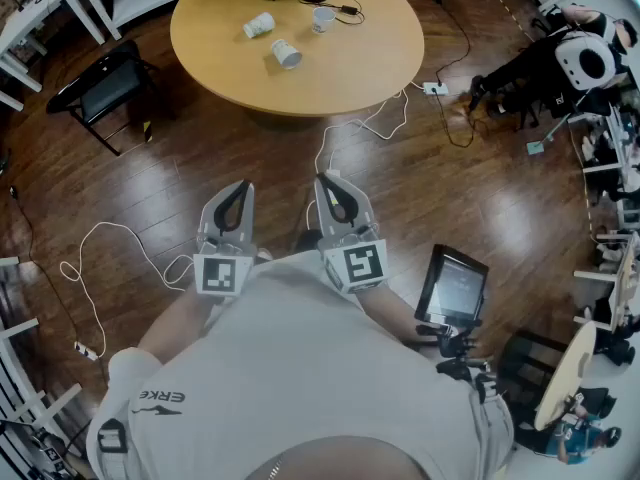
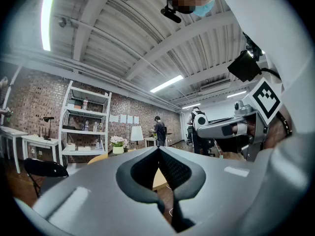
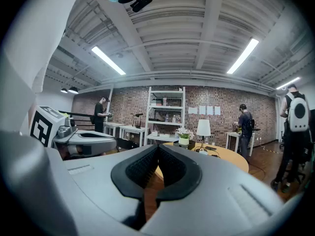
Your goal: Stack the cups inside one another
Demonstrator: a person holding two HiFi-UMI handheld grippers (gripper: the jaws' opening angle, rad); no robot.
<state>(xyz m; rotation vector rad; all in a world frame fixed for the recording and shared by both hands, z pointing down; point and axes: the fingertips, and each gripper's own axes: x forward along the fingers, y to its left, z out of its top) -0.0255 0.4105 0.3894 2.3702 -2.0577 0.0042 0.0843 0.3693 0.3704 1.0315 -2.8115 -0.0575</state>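
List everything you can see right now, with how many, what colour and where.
Table: one, light wood, round, ahead of the person.
Cups: three, white, on the table; two lie on their sides, one stands upright.
Lamp: one, white shade, on the table.
Chair: one, black, left of the table.
Shelf unit: one, white, against the brick wall.
Tablet: one, black, on a stand at the person's right.
Bystander: one, dark clothes, far right of the table.
Left tool: one, grey, shut and empty, held out front.
Right tool: one, grey, shut and empty, beside the left.
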